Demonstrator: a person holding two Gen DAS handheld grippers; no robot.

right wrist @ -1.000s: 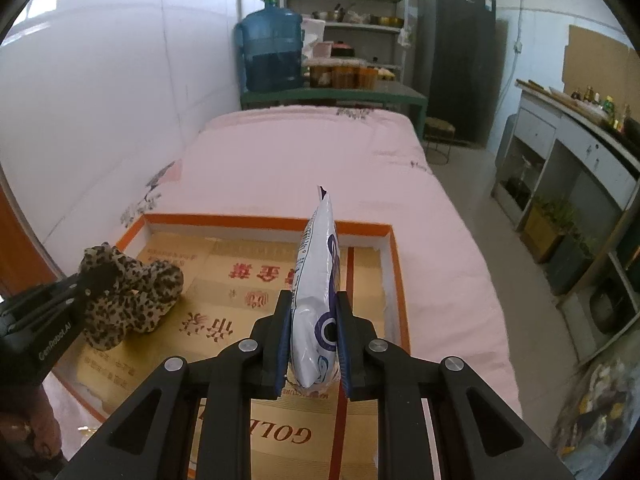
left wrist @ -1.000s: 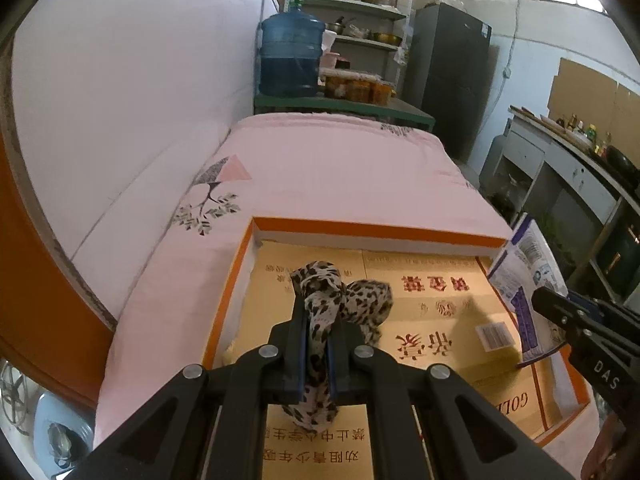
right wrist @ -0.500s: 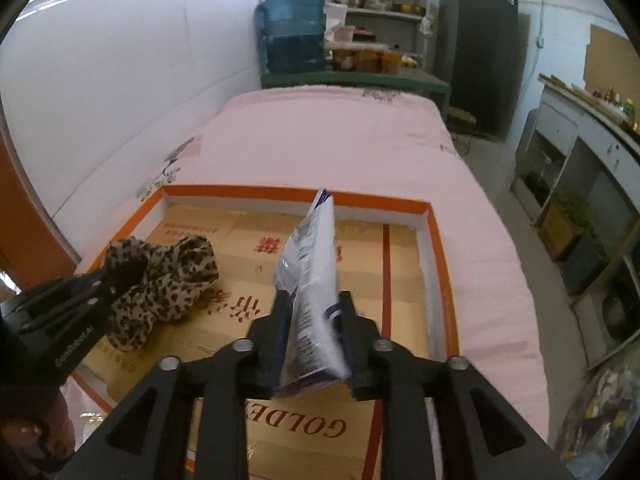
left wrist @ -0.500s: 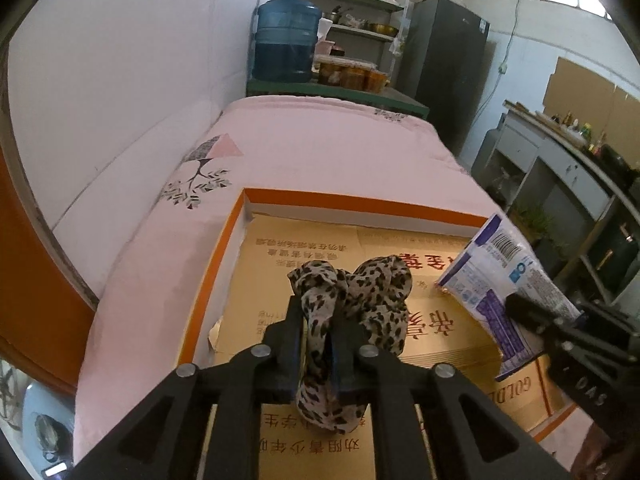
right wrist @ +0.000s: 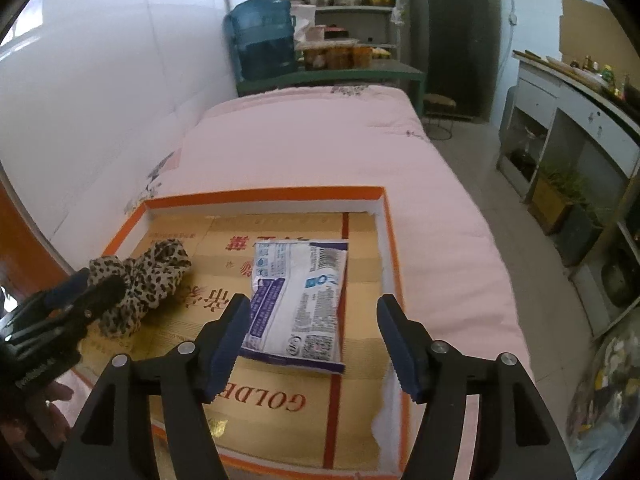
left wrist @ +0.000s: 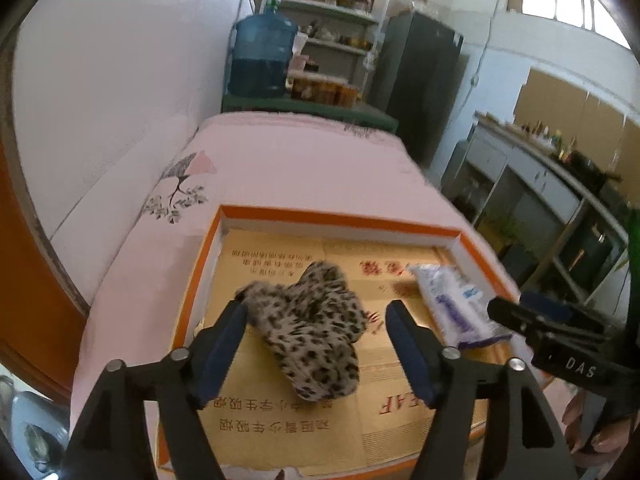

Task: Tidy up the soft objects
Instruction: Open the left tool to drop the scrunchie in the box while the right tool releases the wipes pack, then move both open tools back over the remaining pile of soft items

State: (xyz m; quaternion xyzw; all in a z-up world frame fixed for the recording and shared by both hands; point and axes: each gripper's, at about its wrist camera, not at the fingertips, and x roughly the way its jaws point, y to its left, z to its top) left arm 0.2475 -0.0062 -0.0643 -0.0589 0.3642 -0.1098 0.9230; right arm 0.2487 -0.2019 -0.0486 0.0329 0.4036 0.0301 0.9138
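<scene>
A leopard-print cloth (left wrist: 310,326) lies on the cardboard floor of an orange-rimmed box (left wrist: 340,216). My left gripper (left wrist: 316,314) hangs over the cloth, its jaws opening wide, and the pads do not press on it. To the right in the same box lies a white and purple plastic packet (right wrist: 298,300), flat on the cardboard. My right gripper (right wrist: 314,308) is just above the packet's near end, jaws opening, and nothing is pinched between them. The right wrist view also shows the cloth (right wrist: 140,280) and the left gripper (right wrist: 86,286) at left.
The box (right wrist: 264,196) sits on a pink quilted bed (right wrist: 312,148) along a white wall. Beyond the bed stand a blue water jug (right wrist: 262,36), shelves and a dark fridge (right wrist: 448,32). A counter (right wrist: 576,92) runs along the right, past a strip of floor.
Both grippers have opened. The leopard cloth dropped out of the left one onto the cardboard. The packet fell from upright in the right one to lying flat in the box.
</scene>
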